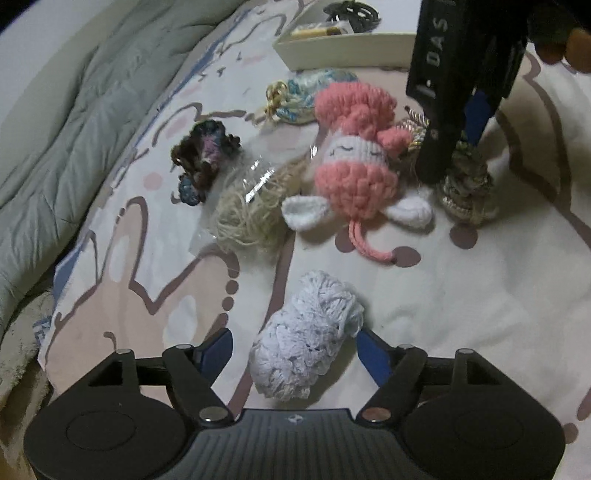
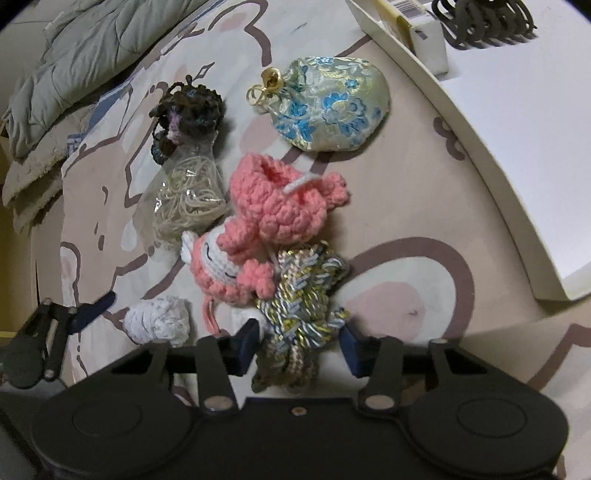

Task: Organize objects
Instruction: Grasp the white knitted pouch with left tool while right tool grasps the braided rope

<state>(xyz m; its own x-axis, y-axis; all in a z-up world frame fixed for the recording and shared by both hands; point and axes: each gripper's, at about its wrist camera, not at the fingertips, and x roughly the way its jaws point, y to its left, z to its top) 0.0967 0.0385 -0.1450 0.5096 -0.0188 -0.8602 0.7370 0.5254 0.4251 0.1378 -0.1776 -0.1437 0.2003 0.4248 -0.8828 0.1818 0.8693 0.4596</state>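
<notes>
Left gripper point(image 1: 295, 354) open astride white yarn point(image 1: 306, 343); right gripper point(image 2: 299, 343) open around braided cord point(image 2: 299, 306); doll point(image 2: 258, 229), pouch point(image 2: 332, 107) unsorted; box point(image 2: 517, 166) nearly bare.

My right gripper point(image 2: 299, 343) points down at the patterned bedsheet point(image 2: 406, 192), its blue pads either side of a gold-and-grey braided cord bundle point(image 2: 303, 295); I cannot tell whether they press it. Touching that bundle: pink crochet doll point(image 2: 266, 229). Left of the doll: bagged cream yarn point(image 2: 184, 199), dark yarn ball point(image 2: 188, 107), white yarn ball point(image 2: 159, 321). Above: blue floral brocade pouch point(image 2: 332, 107). Right: white box point(image 2: 517, 184) with a black hair claw point(image 2: 484, 22). Far left: my left gripper point(image 2: 74, 314).
</notes>
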